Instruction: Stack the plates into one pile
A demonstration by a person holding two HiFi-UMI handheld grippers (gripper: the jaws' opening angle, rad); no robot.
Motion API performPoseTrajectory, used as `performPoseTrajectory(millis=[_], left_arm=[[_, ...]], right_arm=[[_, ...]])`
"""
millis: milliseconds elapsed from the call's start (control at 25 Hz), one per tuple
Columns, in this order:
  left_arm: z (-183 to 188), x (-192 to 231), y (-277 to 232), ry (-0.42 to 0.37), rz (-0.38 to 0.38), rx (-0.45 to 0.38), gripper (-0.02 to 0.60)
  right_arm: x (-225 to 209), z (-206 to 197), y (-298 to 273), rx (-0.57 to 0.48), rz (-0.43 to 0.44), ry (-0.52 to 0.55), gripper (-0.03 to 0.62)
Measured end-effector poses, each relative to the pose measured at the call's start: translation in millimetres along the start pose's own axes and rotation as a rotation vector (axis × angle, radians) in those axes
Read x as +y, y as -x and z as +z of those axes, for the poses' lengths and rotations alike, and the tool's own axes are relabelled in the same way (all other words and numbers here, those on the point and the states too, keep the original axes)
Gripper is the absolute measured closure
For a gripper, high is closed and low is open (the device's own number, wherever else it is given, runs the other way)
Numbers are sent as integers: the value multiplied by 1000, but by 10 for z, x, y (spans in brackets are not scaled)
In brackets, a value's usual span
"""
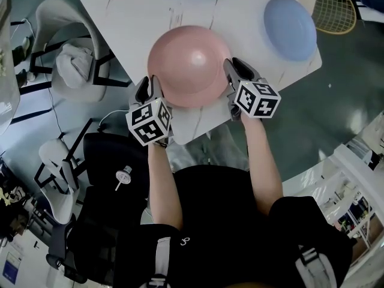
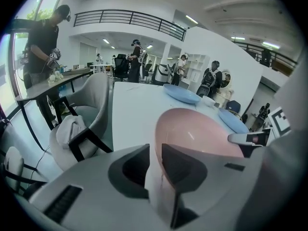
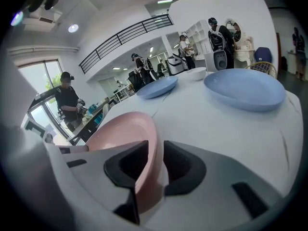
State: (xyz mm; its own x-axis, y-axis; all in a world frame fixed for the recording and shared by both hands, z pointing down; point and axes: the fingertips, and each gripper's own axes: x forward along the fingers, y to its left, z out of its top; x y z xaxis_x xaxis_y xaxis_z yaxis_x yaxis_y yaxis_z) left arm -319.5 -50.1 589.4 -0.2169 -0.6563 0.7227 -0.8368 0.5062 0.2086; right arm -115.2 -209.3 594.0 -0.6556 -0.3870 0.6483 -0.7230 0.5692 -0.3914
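Gripping the pink plate (image 1: 189, 65) by its rim, the left tongs (image 2: 155, 150) are clamping it between their jaws. The right tongs (image 3: 156, 146) are straddling the opposite rim, jaws slightly apart, with a sliver of white showing beside the outer jaw. Between both tongs the plate is sitting on the white table (image 1: 120, 17). Two blue plates (image 1: 290, 19) are lying beyond the right tongs.
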Motion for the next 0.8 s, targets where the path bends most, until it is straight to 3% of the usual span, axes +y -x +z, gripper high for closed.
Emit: performPoseTrajectory(millis=[200,440,800], left_arm=[[-18,-36,-72,-29,-16,27,525],[71,-7,-140,-26,-38,45,526],[521,4,-290,-55,-76,10,526]], right_arm=[[-17,-29,-58,30,-25,-9,568],[-5,12,-127,60,-41,-35,570],[59,347,-257,8,-58,-52,571]])
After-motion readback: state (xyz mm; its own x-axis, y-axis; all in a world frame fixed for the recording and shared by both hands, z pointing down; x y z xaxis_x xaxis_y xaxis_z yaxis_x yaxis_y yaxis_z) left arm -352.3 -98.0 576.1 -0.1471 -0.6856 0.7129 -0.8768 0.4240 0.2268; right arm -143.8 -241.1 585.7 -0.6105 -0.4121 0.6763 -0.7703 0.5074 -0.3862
